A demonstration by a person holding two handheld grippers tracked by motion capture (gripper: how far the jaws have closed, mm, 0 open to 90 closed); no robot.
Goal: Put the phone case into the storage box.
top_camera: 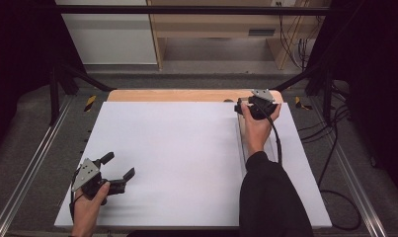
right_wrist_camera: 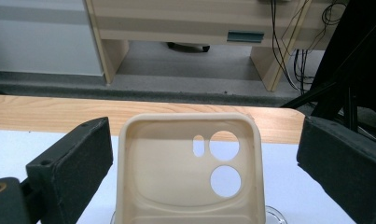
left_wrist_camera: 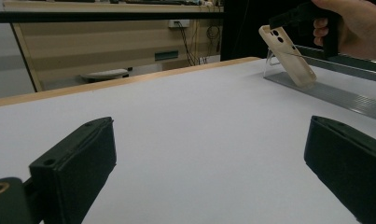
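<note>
cream phone case (right_wrist_camera: 189, 172) leaning tilted on a clear stand (left_wrist_camera: 275, 64) at the far right of the white table (top_camera: 186, 148), right gripper (top_camera: 256, 105) jaws spread wide either side of it, not touching, left gripper (top_camera: 118, 169) wide open, holding nothing, near left

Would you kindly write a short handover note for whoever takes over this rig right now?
Left tongs: open, holding nothing, low over the near-left part of the white table.
Right tongs: open, jaws on either side of the cream phone case without visibly touching it, at the far-right of the table.
Phone case: leaning tilted on a clear stand at the far end of the metal rail, camera cutouts uppermost.
Done: right tongs lined up around the case.
Left: probably close on the case and lift it off the stand; the left tongs have not joined in yet.
</note>
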